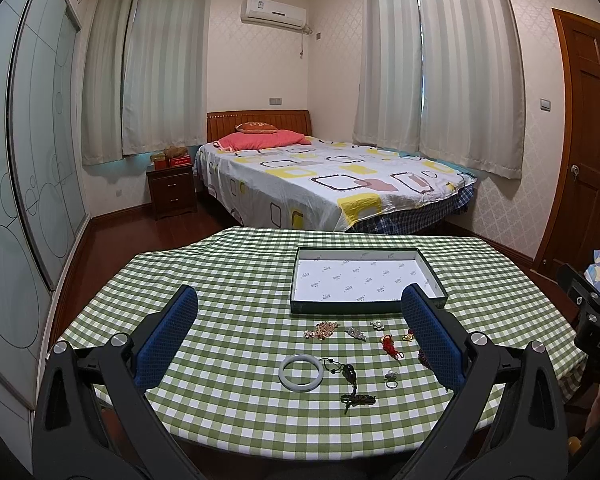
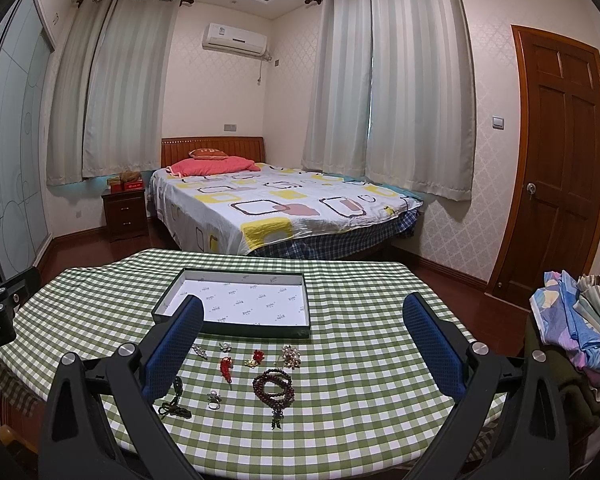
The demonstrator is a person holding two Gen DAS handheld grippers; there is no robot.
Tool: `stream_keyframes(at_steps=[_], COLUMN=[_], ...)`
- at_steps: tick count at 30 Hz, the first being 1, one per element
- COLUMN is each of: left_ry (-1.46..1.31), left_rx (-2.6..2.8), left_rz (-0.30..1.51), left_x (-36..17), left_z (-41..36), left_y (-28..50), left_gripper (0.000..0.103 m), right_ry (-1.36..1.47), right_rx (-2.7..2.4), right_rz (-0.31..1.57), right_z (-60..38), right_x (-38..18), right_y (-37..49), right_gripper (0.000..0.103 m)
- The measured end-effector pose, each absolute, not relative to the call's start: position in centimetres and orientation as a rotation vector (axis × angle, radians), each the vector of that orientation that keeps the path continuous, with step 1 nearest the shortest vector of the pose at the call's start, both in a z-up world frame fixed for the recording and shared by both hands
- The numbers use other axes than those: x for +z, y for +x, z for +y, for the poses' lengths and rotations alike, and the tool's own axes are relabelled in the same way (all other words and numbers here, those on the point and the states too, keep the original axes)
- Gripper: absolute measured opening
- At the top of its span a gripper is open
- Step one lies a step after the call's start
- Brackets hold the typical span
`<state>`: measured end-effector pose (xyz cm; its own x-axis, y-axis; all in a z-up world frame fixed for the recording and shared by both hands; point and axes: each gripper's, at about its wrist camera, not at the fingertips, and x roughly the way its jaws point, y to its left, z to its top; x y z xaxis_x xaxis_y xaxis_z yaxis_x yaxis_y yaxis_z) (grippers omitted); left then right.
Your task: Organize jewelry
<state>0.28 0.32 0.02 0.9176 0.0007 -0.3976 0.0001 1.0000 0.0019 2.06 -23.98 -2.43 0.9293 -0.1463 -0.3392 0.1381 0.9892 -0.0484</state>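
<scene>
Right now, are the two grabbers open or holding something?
Left gripper: open, holding nothing.
Right gripper: open, holding nothing.

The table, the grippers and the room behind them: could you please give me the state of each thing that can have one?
Box: open, empty.
Bangle: flat on the cloth, outside the box.
Bead bracelet: coiled on the cloth.
Ring: on the cloth.
Left hand-held gripper: open, holding nothing.
Right hand-held gripper: open, holding nothing.
Door: shut.
Curtains: drawn.

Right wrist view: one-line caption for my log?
Open right gripper above jewelry on checked tablecloth, empty tray behind.
</scene>
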Motion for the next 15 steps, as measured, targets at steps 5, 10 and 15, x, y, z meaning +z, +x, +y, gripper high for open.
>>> stream_keyframes(at_steps=[5, 10, 15], left_ry=[0.003, 0.003, 0.003], left_rx=[0.000, 0.000, 0.000], left_rz=[0.409, 0.409, 0.408], left_x=[0.04, 0.07, 0.09], left_z=[0.28, 0.31, 0.28], left_y=[0.26, 0.28, 0.25], left_gripper=[0.099, 0.099, 0.099], right_ry=[-0.025, -0.024, -0.025], right_rx=[-0.146, -0.146, -0.146], right_rz=[0.349, 0.348, 0.349], right_z=[-23.94, -23.96, -24.03], right_x=[-2.31, -2.12, -1.91], right_y=[1.99, 1.91, 1.82], right_gripper=[0.097, 0.097, 0.097])
